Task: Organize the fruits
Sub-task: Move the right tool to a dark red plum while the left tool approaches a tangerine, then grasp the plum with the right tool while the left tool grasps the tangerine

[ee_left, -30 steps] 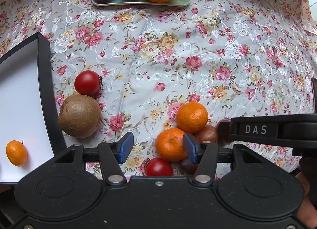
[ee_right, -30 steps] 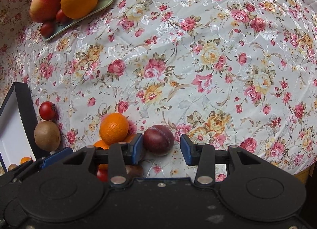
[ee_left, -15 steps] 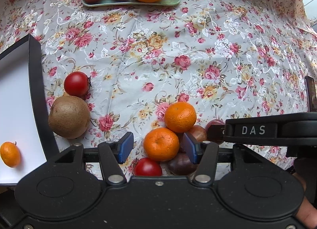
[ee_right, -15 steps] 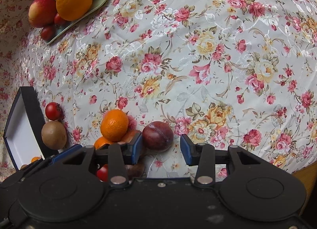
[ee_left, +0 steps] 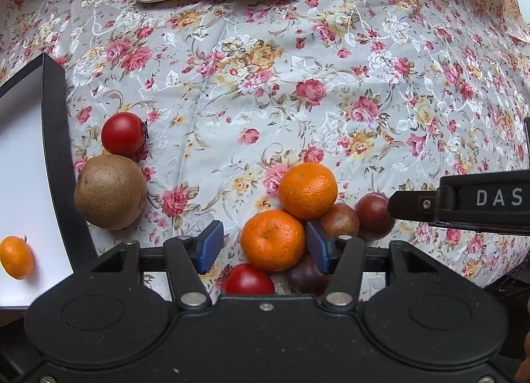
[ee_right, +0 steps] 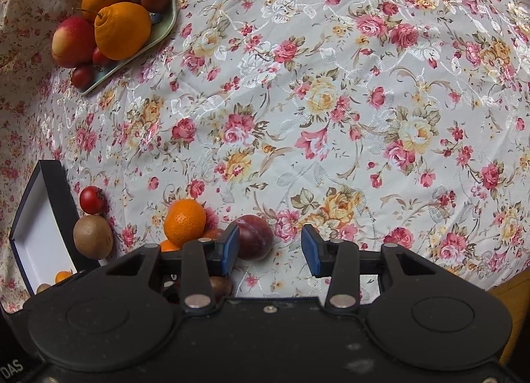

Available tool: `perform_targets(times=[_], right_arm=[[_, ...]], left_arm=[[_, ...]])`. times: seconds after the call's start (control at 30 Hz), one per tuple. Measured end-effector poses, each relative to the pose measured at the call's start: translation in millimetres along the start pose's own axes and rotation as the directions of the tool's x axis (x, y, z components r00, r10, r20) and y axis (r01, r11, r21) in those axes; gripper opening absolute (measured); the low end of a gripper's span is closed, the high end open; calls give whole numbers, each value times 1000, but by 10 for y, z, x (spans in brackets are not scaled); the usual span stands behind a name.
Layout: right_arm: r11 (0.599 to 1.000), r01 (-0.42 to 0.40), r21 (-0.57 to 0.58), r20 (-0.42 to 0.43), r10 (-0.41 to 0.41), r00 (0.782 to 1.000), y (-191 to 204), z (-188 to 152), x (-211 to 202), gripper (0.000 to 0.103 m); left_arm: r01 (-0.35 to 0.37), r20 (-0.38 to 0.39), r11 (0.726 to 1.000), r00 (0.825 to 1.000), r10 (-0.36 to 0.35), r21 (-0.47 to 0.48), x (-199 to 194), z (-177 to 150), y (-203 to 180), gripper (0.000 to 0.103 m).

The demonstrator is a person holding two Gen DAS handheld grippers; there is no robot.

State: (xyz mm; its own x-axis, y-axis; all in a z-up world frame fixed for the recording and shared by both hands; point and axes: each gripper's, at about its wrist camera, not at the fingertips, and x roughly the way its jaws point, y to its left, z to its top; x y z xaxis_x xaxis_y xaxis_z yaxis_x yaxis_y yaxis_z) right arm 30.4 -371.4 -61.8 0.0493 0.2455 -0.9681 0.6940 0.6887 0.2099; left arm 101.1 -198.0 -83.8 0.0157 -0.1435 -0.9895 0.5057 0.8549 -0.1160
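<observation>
My left gripper [ee_left: 263, 247] is open low over a cluster of fruit on the floral tablecloth. A mandarin [ee_left: 272, 240] sits between its blue pads, close to the right pad. Behind it are a second mandarin [ee_left: 308, 190], two reddish plums [ee_left: 339, 220] and a dark plum [ee_left: 308, 275]; a tomato [ee_left: 248, 280] lies under the gripper. My right gripper [ee_right: 271, 250] is open too. A dark red plum [ee_right: 253, 240] lies between its fingers, against the left pad. In the left wrist view, the right gripper [ee_left: 414, 206] reaches in beside that plum [ee_left: 374, 215].
A black box [ee_left: 53, 151] with a white inside stands at the left and holds a small orange [ee_left: 16, 257]. A kiwi [ee_left: 111, 191] and a tomato [ee_left: 123, 134] lie against its wall. A green tray [ee_right: 167, 23] piled with fruit sits at the far side. The table edge [ee_right: 510, 297] is near right.
The right wrist view has pulled back and shifted, so the plum now sits nearer the left pad. The left gripper drifted slightly around the mandarin. Both grippers stay open.
</observation>
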Motion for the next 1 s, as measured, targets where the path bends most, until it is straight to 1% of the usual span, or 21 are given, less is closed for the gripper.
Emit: perform_targets(times=[0.17,0.3,0.4,0.53,0.67,0.83,0.9,1.0], right_arm=[[1000,10,1,-4,-10,1000,1,-7,36,44],[1000,14,-11,4,-14,1000,46,-22,35,44],[1000,20,-19,10,-19,1000,68,-32,25,44],[1000,22,-20,6,-22,1000,67,-31,40,44],[999,27,-24,8,-26,1000,76,-30,46,44],[999,26,-30,8,-26,1000,118,-38,70,44],[999,28,-36,9,-28,1000,147,-44,83,44],[999,27,-39,1,-27,1000,189,-52,125,44]], left_arm=[[28,0,998,1000,-28,-49,8,11,63,55],[-6,0,999,1000,6,-32,67,6,8,55],[-35,-37,999,999,34,-28,198,-23,-31,55],[-64,-6,998,998,64,2,178,-33,-105,51],[-68,19,998,998,68,-15,131,-26,-78,50],[-98,86,995,991,100,-27,-58,8,-19,50],[-98,100,995,990,101,-36,-111,13,15,50],[-81,102,995,991,86,-55,-156,24,99,50]])
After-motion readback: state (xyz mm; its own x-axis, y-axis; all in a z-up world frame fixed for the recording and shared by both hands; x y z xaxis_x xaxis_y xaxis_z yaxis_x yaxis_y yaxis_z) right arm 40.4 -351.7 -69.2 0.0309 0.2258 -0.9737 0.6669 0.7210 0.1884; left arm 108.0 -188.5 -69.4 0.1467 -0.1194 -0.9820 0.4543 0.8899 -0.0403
